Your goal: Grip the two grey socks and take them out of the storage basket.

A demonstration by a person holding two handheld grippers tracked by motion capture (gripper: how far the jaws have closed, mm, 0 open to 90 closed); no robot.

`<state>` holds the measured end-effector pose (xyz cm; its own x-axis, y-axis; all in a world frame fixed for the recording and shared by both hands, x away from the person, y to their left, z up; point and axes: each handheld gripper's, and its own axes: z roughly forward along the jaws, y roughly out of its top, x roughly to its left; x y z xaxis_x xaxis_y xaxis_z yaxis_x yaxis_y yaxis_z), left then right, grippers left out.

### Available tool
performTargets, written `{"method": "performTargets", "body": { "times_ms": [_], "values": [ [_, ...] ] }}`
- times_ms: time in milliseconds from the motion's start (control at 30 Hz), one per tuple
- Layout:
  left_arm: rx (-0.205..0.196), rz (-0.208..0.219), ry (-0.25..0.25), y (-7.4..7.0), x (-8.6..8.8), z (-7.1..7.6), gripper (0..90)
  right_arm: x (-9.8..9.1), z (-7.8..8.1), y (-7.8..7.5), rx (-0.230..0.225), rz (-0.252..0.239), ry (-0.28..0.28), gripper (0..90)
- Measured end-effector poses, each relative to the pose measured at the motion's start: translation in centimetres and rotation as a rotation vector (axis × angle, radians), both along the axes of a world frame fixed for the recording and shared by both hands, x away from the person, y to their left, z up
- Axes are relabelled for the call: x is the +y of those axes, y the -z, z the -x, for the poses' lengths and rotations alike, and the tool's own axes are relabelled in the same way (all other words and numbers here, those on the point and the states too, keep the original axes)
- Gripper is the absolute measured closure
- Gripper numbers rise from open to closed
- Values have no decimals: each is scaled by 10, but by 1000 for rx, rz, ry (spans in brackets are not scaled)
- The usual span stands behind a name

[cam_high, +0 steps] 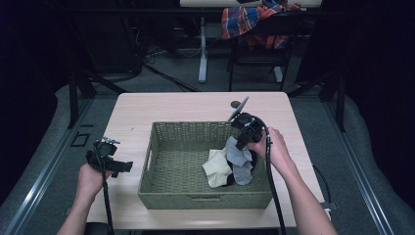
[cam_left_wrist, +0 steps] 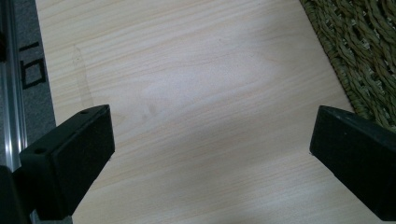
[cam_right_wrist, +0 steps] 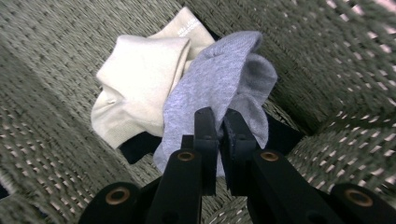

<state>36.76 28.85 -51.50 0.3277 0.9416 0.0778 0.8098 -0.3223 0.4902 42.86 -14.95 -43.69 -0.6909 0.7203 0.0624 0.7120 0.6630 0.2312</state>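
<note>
**Grey sock gripped inside the basket**

Right gripper, jaws closed on the grey sock, is over the basket's right half, beside the cream sock. Likely next: lifting it clear. Left gripper, jaws wide and empty, waits left of the basket.

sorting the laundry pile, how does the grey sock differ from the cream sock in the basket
The grey sock is pinched in the right claw with its upper end lifted; the cream sock lies loose, with no claw on it. The grey one is mid grey, the cream one pale off-white with small print near its edge. The grey sock overlaps the cream sock's side. Both sit inside the woven basket, partly over a dark garment.
</note>
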Motion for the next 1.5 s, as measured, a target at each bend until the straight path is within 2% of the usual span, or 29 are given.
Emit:
{"method": "performTargets", "body": {
  "times_ms": [100, 333, 400, 1000, 1100, 1500],
  "values": [
    [0, 0, -1, 0, 0, 0, 1, -2, 3, -7, -17, -21, 8, 858],
    [3, -3, 1, 0, 0, 0, 1, -12, 5, -22, -25, -56, 17, 859],
    [3, -5, 0, 0, 0, 1, 2, -13, 4, -23, -27, -48, 9, 859],
    [5, -5, -1, 0, 0, 2, 2, -21, 13, -52, -81, -83, 15, 859],
    [11, -5, 1, 1, 0, 1, 2, -24, 16, -61, -94, -98, 22, 859],
    [11, -4, 1, 1, 0, 2, 2, -38, 20, -78, -122, -125, 52, 859]
  ]
}}
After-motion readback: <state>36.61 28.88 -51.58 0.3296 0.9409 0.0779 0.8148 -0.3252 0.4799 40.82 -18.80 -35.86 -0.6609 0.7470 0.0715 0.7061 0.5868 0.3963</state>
